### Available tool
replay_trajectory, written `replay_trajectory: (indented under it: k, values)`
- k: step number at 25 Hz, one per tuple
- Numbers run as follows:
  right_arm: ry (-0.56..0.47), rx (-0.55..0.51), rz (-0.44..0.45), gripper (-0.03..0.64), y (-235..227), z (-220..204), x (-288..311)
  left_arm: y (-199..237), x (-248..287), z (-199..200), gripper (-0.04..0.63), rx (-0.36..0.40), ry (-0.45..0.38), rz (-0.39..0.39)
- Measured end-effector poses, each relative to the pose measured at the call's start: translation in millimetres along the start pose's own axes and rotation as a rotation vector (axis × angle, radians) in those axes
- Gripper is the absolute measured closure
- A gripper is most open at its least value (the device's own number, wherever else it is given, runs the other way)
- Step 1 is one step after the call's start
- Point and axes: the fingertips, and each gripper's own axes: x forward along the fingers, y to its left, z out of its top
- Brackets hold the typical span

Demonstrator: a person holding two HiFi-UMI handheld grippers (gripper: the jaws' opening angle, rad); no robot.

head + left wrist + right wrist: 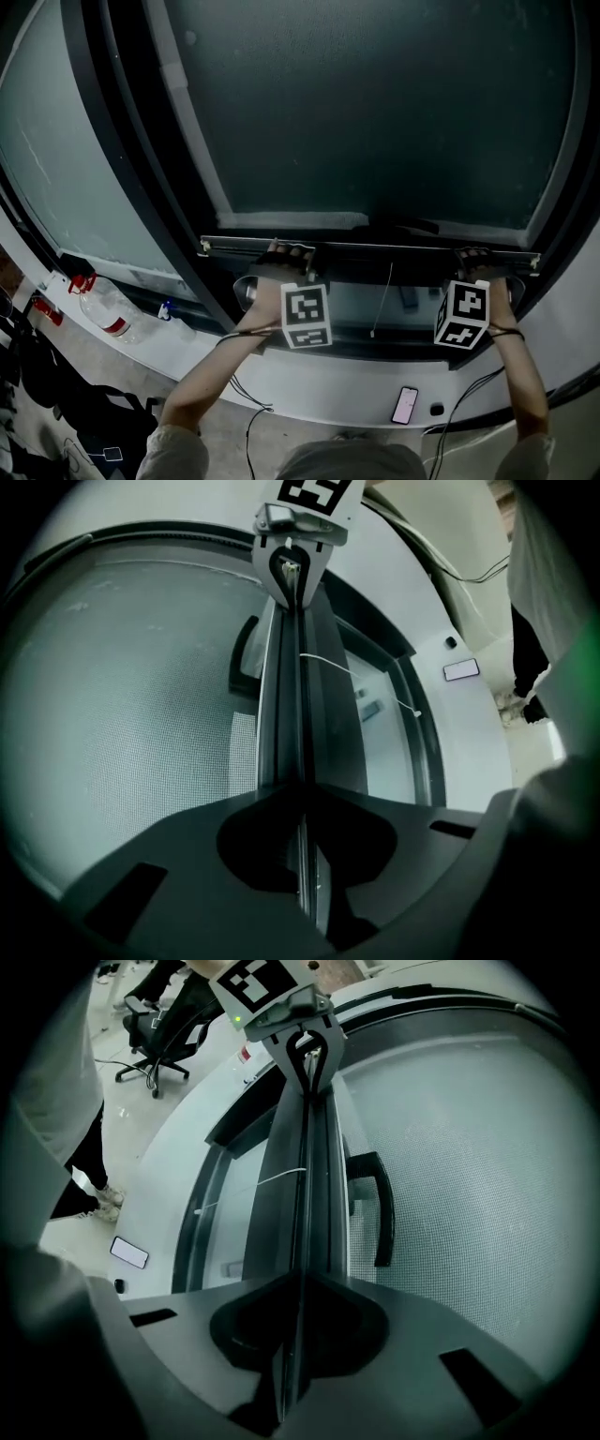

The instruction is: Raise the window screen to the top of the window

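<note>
My left tongs are pinched shut on the bottom rail near its left end. Right tongs are clamped the same way near its right end. Wide grip so it should lift level, no racking. Window screen spans above the rail, not raised yet.

Both forearms reach far and up, well apart, with the left claw and right claw each pinched tight on the screen's bottom rail.
</note>
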Motion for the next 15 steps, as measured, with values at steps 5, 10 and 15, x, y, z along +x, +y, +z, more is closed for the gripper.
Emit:
replay_trajectory:
  k: [5,10,15]
  values:
    - [0.045,-0.009,0.041,0.589,0.4,2.9,0.7,-0.3,0.6,0.2,0.572,0.003,0.002,-0.062]
    - [0.079,0.027,0.155,0.595,0.1,4.0,2.5,-1.5,1.3,-0.7,0.572,-0.044,-0.086,-0.21]
    - [0.072,0.044,0.266,0.599,5.8,2.4,-0.7,-7.0,-1.5,2.1,0.575,-0.043,-0.082,-0.372]
